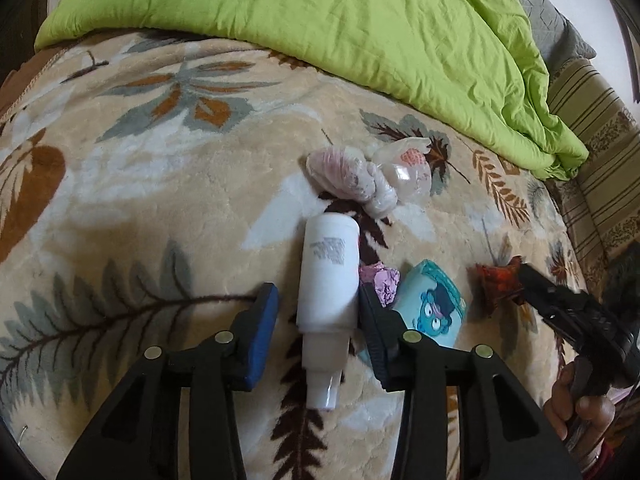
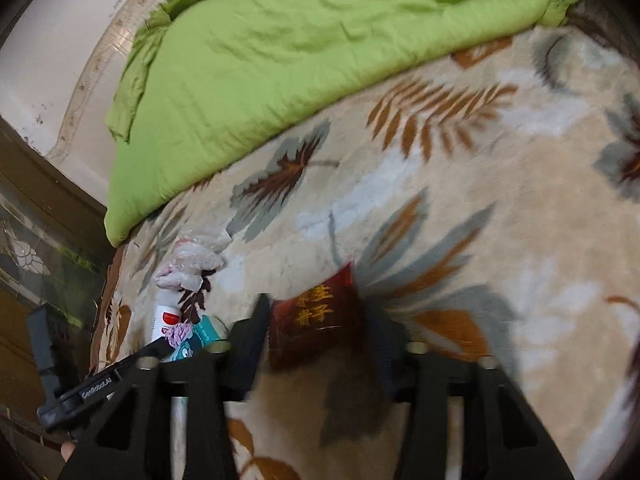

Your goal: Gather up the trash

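Note:
A white bottle [image 1: 328, 276] lies on the leaf-patterned blanket [image 1: 160, 200], cap toward the camera, between the fingers of my open left gripper [image 1: 318, 312]. The right finger touches its side and a gap shows at the left finger. Beyond it lie crumpled plastic bags [image 1: 360, 176]. A pink paper ball [image 1: 380, 280] and a teal cartoon packet [image 1: 436, 308] sit to its right. A red wrapper [image 2: 316, 320] with yellow characters lies between the fingers of my open right gripper [image 2: 318, 328]. The left wrist view shows that wrapper [image 1: 500, 280] at the right gripper's tip.
A green quilt [image 1: 360, 40] covers the far side of the bed. Striped bedding [image 1: 592, 152] runs along the right edge. A person's hand [image 1: 580, 408] holds the right gripper. A wooden cabinet with glass [image 2: 36, 248] stands beside the bed, and the right wrist view is blurred.

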`<state>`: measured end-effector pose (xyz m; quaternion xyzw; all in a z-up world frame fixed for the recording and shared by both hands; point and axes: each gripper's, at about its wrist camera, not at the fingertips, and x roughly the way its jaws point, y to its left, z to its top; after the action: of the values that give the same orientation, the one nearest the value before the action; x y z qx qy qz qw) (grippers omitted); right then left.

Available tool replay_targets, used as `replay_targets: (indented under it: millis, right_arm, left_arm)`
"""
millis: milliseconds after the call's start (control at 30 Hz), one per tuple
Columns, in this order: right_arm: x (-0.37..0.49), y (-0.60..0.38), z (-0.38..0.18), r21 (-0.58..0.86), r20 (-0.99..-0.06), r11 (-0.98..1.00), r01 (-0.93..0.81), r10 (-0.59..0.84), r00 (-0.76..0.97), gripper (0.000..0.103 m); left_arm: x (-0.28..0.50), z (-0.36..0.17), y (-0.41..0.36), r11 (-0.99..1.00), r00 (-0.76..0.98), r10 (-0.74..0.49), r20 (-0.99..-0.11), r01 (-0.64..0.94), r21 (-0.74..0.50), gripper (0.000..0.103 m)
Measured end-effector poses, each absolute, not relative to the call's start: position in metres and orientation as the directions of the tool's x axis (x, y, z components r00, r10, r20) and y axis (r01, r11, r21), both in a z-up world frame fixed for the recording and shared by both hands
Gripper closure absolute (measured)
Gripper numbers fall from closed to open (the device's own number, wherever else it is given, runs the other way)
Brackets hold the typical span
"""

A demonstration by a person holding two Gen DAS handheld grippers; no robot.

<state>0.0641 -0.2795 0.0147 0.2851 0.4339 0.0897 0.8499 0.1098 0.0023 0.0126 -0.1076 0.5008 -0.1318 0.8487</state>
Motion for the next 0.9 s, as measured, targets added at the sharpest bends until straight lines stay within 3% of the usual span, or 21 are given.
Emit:
replay_targets:
  millis: [100, 133, 433, 900]
  right_arm:
    - [0.059, -0.270, 0.013, 0.588, -0.661, 0.806, 0.067, 0.431, 0.614, 0.077]
    - [0.054, -0.267, 0.017, 0.574, -0.655, 0.818, 0.052, 0.420, 0.628, 0.079]
    - [-0.009, -0.255, 0.050, 0.521, -0.594, 0.853, -0.036, 0.393, 0.702, 0.080]
    - [-0.140, -0.224, 0.075, 0.368, -0.540, 0.914, -0.170, 0.359, 0.762, 0.080]
  left_arm:
    - [0.109, 0.012, 0.000, 0.950, 0.490, -0.309, -0.815, 0.117, -0.290, 0.066]
    - [0.108, 0.013, 0.001, 0.953, 0.498, -0.300, -0.813, 0.115, -0.282, 0.074]
    - [0.052, 0.033, 0.006, 0.959, 0.562, -0.281, -0.778, 0.129, -0.254, 0.074]
    - [-0.103, 0.054, -0.022, 0.991, 0.719, -0.117, -0.685, 0.130, -0.032, 0.074]
